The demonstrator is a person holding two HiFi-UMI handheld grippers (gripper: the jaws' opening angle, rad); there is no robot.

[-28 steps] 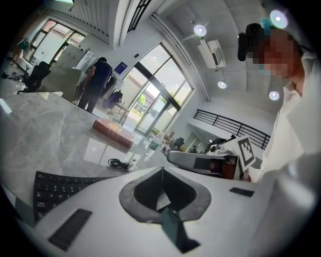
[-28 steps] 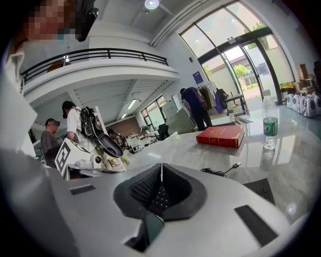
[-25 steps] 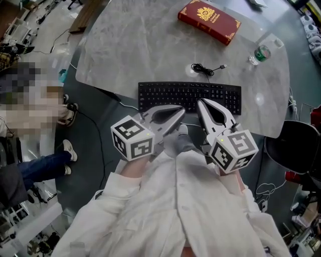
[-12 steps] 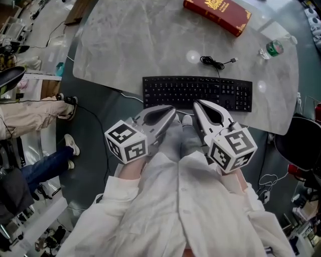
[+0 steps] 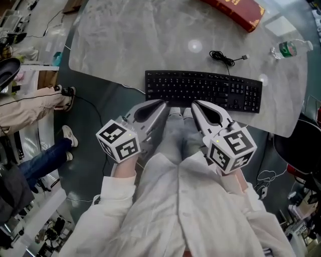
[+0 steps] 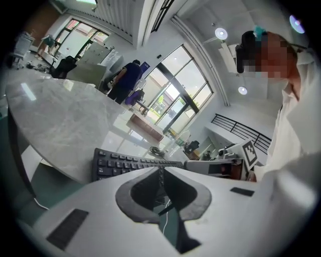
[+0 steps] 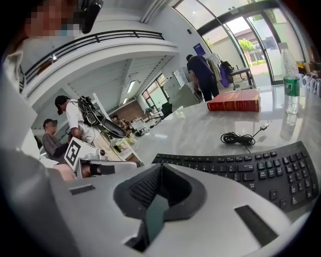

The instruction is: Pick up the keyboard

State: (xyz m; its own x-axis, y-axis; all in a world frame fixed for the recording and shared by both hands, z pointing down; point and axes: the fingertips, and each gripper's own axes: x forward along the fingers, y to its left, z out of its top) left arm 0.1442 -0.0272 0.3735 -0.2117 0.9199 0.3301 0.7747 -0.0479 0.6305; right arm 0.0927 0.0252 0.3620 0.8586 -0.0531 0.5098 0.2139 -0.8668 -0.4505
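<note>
A black keyboard [image 5: 203, 90] lies along the near edge of the grey marble table [image 5: 125, 40]. It also shows in the left gripper view [image 6: 120, 163] and the right gripper view [image 7: 251, 168]. My left gripper [image 5: 163, 103] is shut and empty, its tip just in front of the keyboard's near edge, left of the middle. My right gripper [image 5: 194, 104] is shut and empty too, close beside it, tip at the same edge. Neither touches the keyboard as far as I can see. Both point forward and a little down over my lap.
A red book [image 5: 235, 7] lies at the far side of the table, a coiled black cable [image 5: 225, 56] behind the keyboard, and a water bottle [image 5: 291, 48] at the far right. The keyboard's cord hangs off the left edge. People stand to the left of the table.
Both grippers have sunk and drawn back a little; their tips, which overlapped the keyboard's front edge, now sit just before it. The left gripper has also shifted leftwards. Both stayed shut.
</note>
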